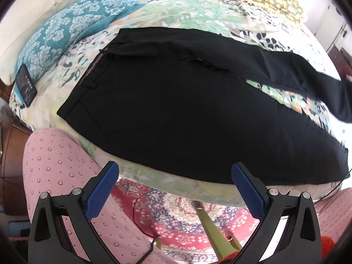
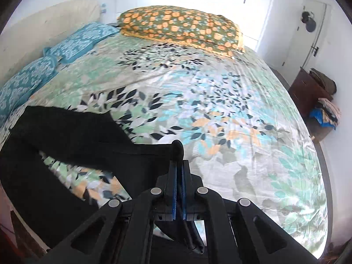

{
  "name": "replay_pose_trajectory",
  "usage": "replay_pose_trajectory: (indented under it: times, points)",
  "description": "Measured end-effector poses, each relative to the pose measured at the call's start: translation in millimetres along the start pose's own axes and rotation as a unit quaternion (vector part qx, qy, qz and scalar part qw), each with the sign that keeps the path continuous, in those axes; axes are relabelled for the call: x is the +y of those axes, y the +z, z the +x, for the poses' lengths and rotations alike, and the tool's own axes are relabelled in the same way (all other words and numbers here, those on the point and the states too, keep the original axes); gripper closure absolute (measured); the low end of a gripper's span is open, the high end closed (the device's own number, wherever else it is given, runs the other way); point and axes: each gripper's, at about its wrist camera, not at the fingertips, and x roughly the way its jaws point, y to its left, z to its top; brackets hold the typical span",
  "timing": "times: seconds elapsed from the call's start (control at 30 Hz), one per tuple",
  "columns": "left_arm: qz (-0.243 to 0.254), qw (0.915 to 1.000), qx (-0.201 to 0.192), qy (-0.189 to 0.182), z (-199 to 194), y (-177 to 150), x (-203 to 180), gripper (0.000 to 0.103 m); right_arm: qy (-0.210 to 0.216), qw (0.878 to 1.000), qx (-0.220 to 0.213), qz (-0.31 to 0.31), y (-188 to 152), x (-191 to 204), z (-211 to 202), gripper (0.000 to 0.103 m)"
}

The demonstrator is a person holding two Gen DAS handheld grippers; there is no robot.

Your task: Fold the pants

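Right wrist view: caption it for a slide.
Right gripper shut on a black pants leg above the floral bedspread.

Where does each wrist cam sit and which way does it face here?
Left wrist: on the left gripper, jaws open, angled down at the bed's near edge; sees black pants, phone, the person's pink-clothed legs.
Right wrist: on the right gripper, shut on a pant leg, facing across the floral bedspread toward the orange pillow.
Shared: pants, bedspread, both pillows, teal and orange.
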Motion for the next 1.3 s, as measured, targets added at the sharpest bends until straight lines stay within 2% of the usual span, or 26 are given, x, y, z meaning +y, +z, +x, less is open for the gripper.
replay_pose_trajectory:
  times: [0.2,0.47,0.57,0.7,0.77,0.87,0.93,1.0,1.07,1.1,1.13,1.17,1.2,1.23,1.3]
  points:
    - [0.057,0.9981,0.003,0.024,5.4,5.9,-32.4,0.001,-0.067,0.998,0.001,0.012,50.1,-66.6,48.0,0.100]
    - [0.106,0.9938,0.004,0.032,13.1,15.9,-72.5,0.001,-0.126,0.992,0.016,-0.023,85.7,-96.2,128.5,0.100]
    - [0.114,0.9927,0.017,0.036,24.2,22.1,-83.0,0.001,-0.148,0.987,0.048,-0.028,79.4,-107.4,171.5,0.100]
    - [0.120,0.9910,0.038,0.044,41.7,39.5,-89.6,0.001,-0.177,0.976,0.125,-0.030,43.7,-113.2,233.1,0.100]
    - [0.110,0.9924,0.027,0.049,49.1,65.4,-81.3,0.001,-0.184,0.972,0.145,-0.033,27.1,-110.5,252.0,0.100]
    - [0.079,0.9938,-0.029,0.073,64.9,127.1,-61.8,0.001,-0.195,0.971,0.136,-0.031,17.1,-107.7,258.2,0.100]
    - [0.053,0.9925,-0.055,0.095,89.7,174.4,-48.1,0.001,-0.195,0.971,0.135,-0.027,17.1,-109.0,259.3,0.100]
    - [0.039,0.9901,-0.062,0.120,125.9,214.5,-35.4,0.001,-0.195,0.971,0.138,-0.031,18.3,-108.7,260.3,0.100]
    - [0.039,0.9806,-0.049,0.186,172.1,244.5,-22.4,0.001,-0.195,0.970,0.139,-0.032,19.4,-108.7,261.0,0.100]
    - [0.033,0.9707,-0.028,0.236,200.5,255.5,-9.8,0.001,-0.195,0.970,0.139,-0.031,19.0,-108.2,261.1,0.100]
    - [0.022,0.9639,-0.009,0.265,220.7,259.5,4.2,0.000,-0.196,0.970,0.140,-0.031,18.7,-108.1,261.6,0.100]
    - [0.006,0.9651,-0.013,0.262,228.8,259.2,16.7,0.000,-0.196,0.970,0.140,-0.031,18.6,-107.9,261.9,0.100]
    - [-0.024,0.9709,-0.033,0.236,227.2,256.8,32.4,0.000,-0.196,0.970,0.141,-0.031,18.6,-107.2,261.9,0.100]
    - [-0.062,0.9704,-0.036,0.230,226.5,254.6,49.0,0.000,-0.196,0.970,0.141,-0.031,18.7,-107.4,262.6,0.100]
    - [-0.105,0.9723,-0.029,0.207,225.5,250.8,71.2,0.000,-0.196,0.970,0.142,-0.027,18.7,-108.2,263.7,0.100]
